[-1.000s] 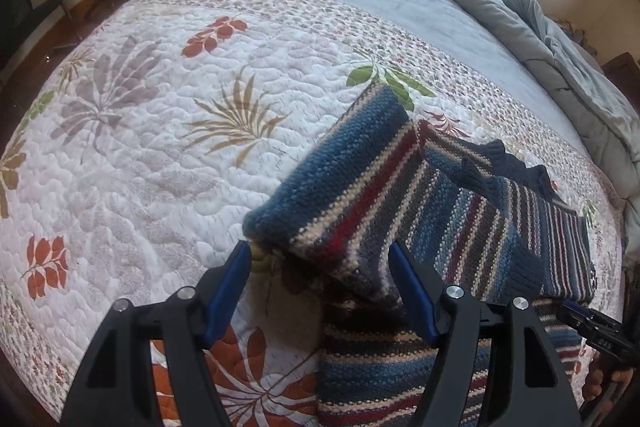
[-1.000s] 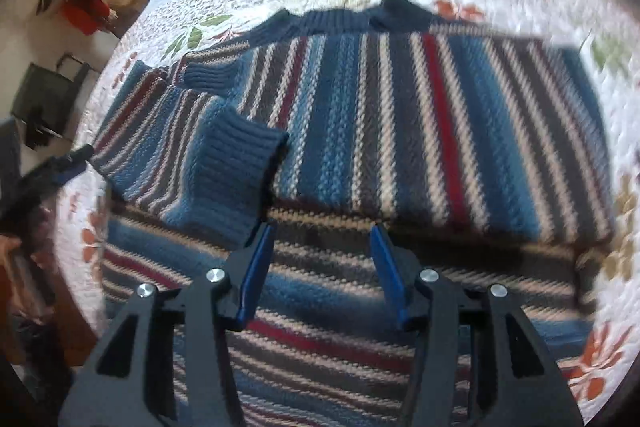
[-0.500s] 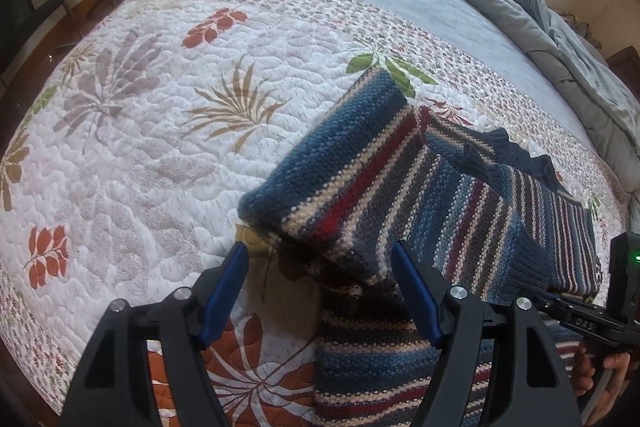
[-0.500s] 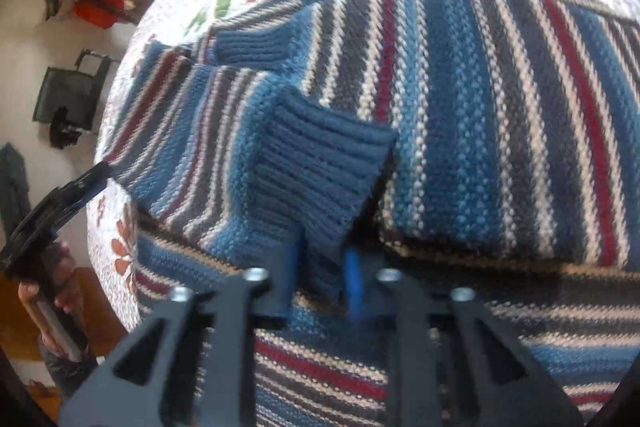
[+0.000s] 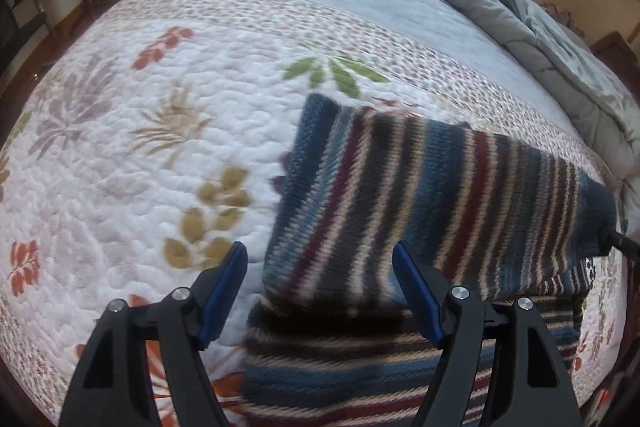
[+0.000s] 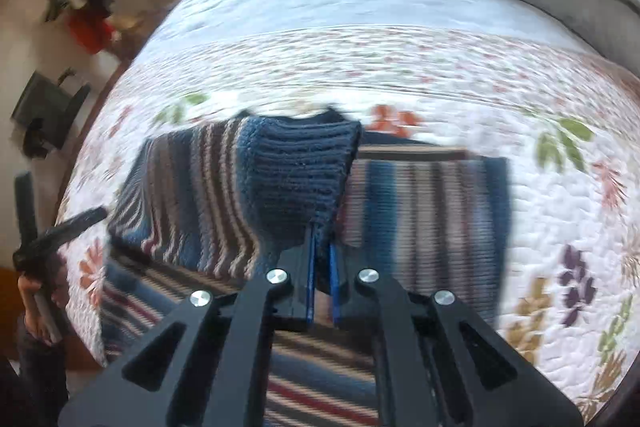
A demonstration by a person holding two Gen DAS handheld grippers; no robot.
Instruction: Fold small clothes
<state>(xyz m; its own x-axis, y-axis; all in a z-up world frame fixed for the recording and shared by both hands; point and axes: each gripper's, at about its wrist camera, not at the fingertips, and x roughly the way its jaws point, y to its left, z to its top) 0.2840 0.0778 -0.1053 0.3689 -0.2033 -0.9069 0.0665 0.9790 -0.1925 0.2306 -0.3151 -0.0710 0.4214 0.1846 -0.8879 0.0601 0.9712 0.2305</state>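
Note:
A small knitted sweater (image 5: 420, 203) with blue, red, cream and dark stripes lies on a leaf-print quilt (image 5: 120, 155). My right gripper (image 6: 321, 251) is shut on the sleeve's dark blue ribbed cuff (image 6: 296, 167) and holds the sleeve lifted above the sweater body (image 6: 424, 211). In the left wrist view the lifted sleeve stretches toward the right, above the sweater's lower part (image 5: 340, 367). My left gripper (image 5: 320, 259) is open, its blue-padded fingers (image 5: 224, 287) astride the sleeve's near edge and not gripping it.
A grey duvet (image 5: 520, 11) is bunched along the far right of the bed. The bed's left edge drops to a floor with a dark chair (image 6: 48, 111) and red items (image 6: 88, 27). The left gripper also shows in the right wrist view (image 6: 56, 235).
My right gripper has closed on the sleeve cuff and lifted it, pulling the sleeve up and to the right. My left gripper stays open, now a little closer to the sleeve.

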